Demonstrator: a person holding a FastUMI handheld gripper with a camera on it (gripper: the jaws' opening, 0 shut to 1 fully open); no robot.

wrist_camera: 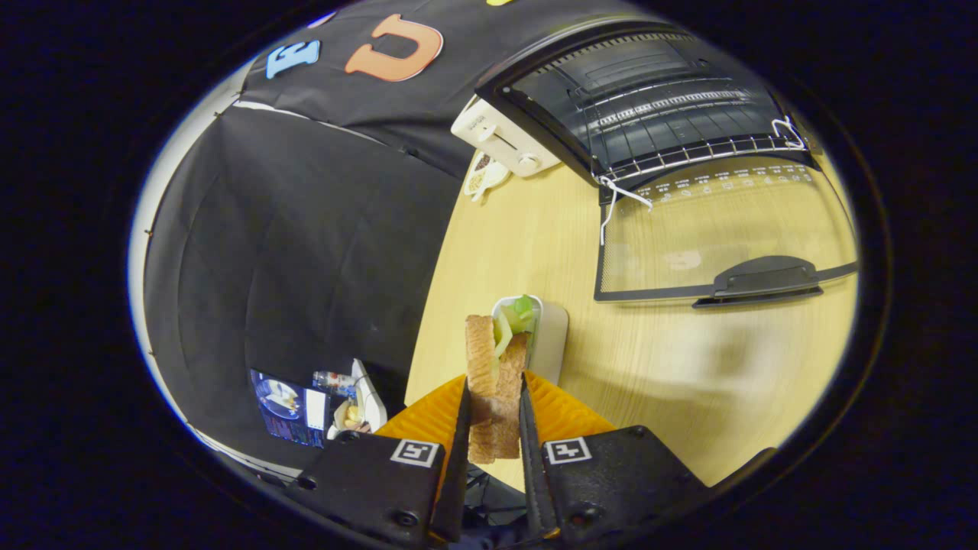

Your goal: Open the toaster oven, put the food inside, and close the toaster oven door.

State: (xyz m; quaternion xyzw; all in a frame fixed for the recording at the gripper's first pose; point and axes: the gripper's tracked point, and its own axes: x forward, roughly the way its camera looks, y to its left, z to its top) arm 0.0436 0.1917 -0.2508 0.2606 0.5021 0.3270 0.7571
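My gripper (493,401) is shut on a toasted sandwich (489,374), both fingers pressing its bread slices from either side, and it is lifted above the wooden table (688,367). Just beyond the sandwich stands a small white container (546,336) holding green pieces. Farther ahead to the right is the toaster oven (649,99), its glass door (726,229) folded down flat with the dark handle (764,279) facing me. The wire rack (688,153) shows inside the dark cavity.
The oven's white control panel with knobs (504,141) lies left of the cavity. A small white dish (483,177) with grains sits beside it. The table's left edge runs close to the fingers, with black cloth beyond. A screen (290,409) is down at the left.
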